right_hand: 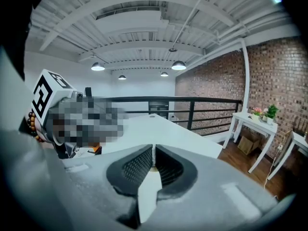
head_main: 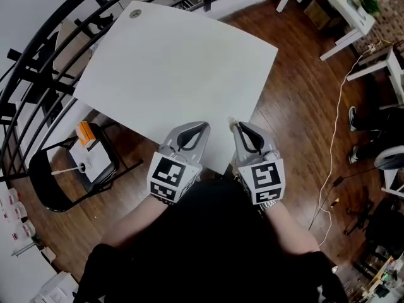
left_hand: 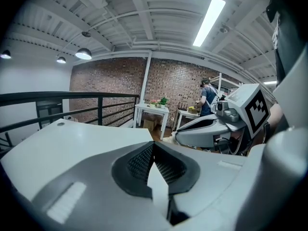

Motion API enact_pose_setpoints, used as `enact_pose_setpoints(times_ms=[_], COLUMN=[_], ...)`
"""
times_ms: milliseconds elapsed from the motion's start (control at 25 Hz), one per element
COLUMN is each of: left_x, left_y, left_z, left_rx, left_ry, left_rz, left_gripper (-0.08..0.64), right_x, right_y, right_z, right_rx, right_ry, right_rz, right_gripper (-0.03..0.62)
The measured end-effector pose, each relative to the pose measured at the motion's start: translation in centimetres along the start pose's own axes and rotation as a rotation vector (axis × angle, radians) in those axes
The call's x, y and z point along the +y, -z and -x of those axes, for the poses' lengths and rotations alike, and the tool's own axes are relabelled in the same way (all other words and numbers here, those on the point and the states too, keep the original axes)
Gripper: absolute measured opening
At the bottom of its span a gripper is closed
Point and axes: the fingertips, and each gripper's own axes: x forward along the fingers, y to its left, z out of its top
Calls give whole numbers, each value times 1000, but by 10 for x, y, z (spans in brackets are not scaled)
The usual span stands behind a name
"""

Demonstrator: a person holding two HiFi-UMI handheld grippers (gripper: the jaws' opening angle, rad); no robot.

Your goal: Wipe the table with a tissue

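left hand-held gripper (head_main: 204, 126) found clenched and empty, right hand-held gripper (head_main: 238, 127) clenched on a small tissue (left_hand: 168, 139), which should be pressed flat and drawn across the desk (head_main: 170, 62) in overlapping strokes.

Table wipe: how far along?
Done: a small tissue looks pinched in the shut right gripper. In hand: both grippers sit at the table near edge, with the left gripper shut and empty. Left: apparently the whole wipe; the tissue isn't visibly on the tabletop.

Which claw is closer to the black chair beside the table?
Left. The left claw is at the table's near edge, right of the chair; the right claw is farther right still.
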Motion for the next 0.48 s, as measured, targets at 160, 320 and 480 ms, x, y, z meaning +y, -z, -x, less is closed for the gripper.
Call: enact_pose_setpoints(times_ms=[160, 320, 480], left_x=[5, 4, 4], left_y=[-5, -11, -12], left_z=[17, 28, 41], left_rx=[-29, -50, -65], left_ry=[-3, -2, 1], left_rz=[-14, -28, -39], left_gripper=[15, 15, 15], right_x=[22, 33, 47], right_y=[-10, -18, -23], right_z=[6, 14, 19], right_rx=[-25, -49, -62], right_ry=[-4, 1, 6], right_rz=[18, 33, 43], right_gripper=[9, 9, 9])
